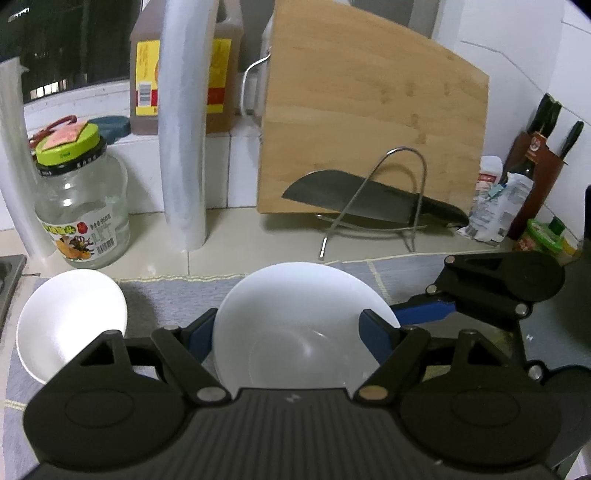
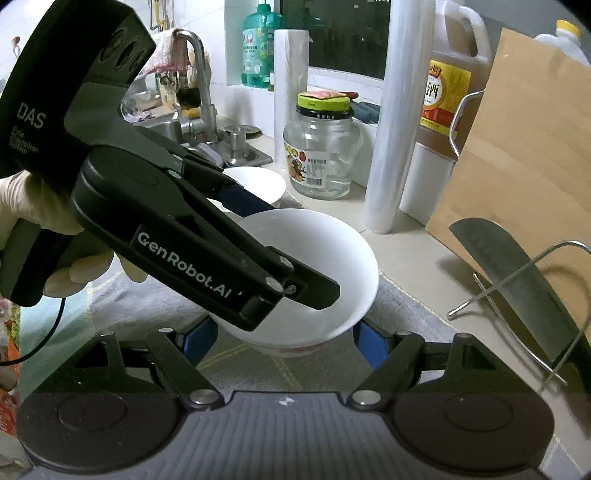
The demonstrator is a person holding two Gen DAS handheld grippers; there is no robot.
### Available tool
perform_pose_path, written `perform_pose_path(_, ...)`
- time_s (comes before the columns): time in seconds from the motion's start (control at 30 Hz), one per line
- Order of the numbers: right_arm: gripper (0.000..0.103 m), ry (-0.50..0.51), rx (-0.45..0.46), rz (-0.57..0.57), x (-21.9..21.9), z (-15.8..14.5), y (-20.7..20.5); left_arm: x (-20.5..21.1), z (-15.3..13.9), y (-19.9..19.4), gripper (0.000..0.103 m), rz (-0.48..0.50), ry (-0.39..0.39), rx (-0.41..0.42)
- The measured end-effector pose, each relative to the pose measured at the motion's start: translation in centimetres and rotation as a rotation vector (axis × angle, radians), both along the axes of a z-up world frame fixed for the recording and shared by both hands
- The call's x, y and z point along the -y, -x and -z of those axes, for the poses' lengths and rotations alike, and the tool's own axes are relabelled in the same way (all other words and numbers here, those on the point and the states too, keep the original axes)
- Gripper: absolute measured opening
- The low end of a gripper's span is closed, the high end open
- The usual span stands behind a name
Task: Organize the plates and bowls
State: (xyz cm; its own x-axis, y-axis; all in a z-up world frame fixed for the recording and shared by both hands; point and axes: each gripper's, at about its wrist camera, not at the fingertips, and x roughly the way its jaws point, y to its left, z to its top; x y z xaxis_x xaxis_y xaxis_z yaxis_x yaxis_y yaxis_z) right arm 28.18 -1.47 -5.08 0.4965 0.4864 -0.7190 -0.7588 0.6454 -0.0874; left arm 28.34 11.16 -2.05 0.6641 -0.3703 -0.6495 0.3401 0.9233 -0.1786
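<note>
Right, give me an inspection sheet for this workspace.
Surface: tiled counter, with a grey mat laid on it.
Job's things: large white bowl between both grippers; small white bowl on the mat, apart.
Clutter: glass jar, film rolls, cutting board, cleaver on a wire rack.
Grippers: left gripper shut on the large white bowl; right gripper pads flank its base, contact unclear.
Cables: black cable under the gloved hand.
Surroundings: sink, tap, dark window.
</note>
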Motion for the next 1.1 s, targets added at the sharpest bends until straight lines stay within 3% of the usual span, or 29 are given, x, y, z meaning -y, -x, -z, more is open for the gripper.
perform_pose_path(0.63, 0.084, 0.0, 0.025, 0.027, 1.9, -1.8, 6.4, 2.3, -1.9, 6.3, 0.08, 0.041, -0.012, 0.035)
perform_pose_path(1.1, 0.084, 0.01, 0.011, 0.059, 3.7, -1.7, 10.4, 3.7, -1.5, 10.0, 0.08, 0.097, 0.003, 0.008)
